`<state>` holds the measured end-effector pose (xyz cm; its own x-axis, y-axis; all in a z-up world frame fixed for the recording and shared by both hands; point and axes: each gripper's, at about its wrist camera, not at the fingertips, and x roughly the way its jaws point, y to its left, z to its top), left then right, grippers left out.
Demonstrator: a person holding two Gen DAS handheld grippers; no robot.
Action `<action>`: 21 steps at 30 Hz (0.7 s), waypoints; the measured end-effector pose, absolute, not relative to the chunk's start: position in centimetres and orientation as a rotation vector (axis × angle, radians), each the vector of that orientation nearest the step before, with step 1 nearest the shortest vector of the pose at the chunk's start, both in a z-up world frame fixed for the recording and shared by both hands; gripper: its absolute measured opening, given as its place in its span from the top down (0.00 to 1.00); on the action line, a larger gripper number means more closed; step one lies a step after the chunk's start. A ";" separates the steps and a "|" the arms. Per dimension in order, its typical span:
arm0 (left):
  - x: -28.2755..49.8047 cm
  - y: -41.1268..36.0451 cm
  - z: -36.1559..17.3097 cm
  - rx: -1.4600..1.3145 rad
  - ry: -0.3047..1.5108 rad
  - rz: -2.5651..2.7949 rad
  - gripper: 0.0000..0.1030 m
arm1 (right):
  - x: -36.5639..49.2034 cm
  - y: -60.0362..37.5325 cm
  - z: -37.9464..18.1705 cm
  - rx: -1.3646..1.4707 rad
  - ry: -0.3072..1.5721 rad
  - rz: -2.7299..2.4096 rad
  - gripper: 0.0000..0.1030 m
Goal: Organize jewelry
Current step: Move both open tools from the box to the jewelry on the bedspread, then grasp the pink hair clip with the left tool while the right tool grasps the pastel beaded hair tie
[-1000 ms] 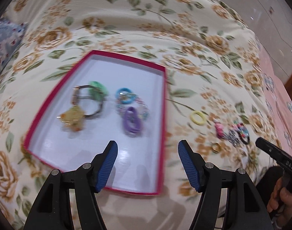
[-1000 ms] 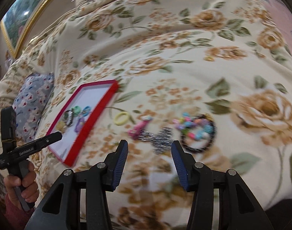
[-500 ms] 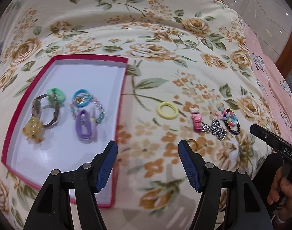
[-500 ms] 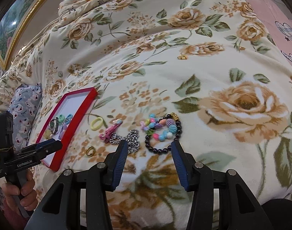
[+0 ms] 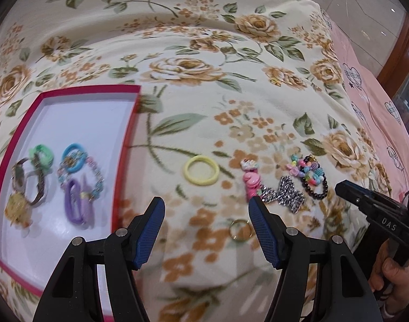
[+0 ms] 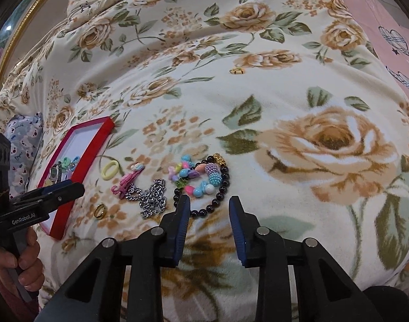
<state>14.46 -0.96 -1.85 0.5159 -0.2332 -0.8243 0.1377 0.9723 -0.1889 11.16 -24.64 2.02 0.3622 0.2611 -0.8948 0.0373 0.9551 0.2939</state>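
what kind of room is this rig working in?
Most likely a bedroom: the jewelry lies on a bed, not a table. The surface is a soft floral blanket with a pink heart-print sheet beside it, a small patterned pillow at one edge and a gilt picture frame behind.

Under my work lay a cream blanket printed with tan roses and green leaves. A pink sheet with plaid heart motifs bordered it on my right. A grey-blue patterned pillow sat at far left. A gold picture frame showed behind the bedding, upper left.
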 end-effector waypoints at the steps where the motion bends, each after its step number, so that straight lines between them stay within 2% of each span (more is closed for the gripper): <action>1: 14.7 -1.2 -2.0 -0.102 1.005 -0.225 0.38 | 11.2 -24.6 2.0 0.280 1.197 0.147 0.71; 13: 18.5 -4.8 -4.6 -0.072 1.049 -0.275 0.41 | 14.0 -23.4 -0.1 0.251 1.222 0.167 0.71; 16: 19.5 -5.5 -5.6 -0.061 1.070 -0.288 0.50 | 14.2 -23.4 -1.0 0.242 1.232 0.161 0.73; 19: 20.2 -6.0 -6.3 -0.062 1.083 -0.316 0.72 | 14.3 -23.5 -1.5 0.237 1.242 0.162 0.86; 20: 20.4 -6.1 -6.5 -0.065 1.087 -0.322 0.79 | 14.3 -23.5 -1.6 0.230 1.241 0.158 0.87; 21: 20.6 -6.2 -6.7 -0.063 1.086 -0.326 0.81 | 14.3 -23.5 -1.5 0.227 1.237 0.158 0.87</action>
<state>20.59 -6.22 -6.65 0.4231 -0.2914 -0.8580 0.2297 0.9504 -0.2096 14.30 -23.46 -1.53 0.3209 0.2420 -0.9157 0.0037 0.9665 0.2567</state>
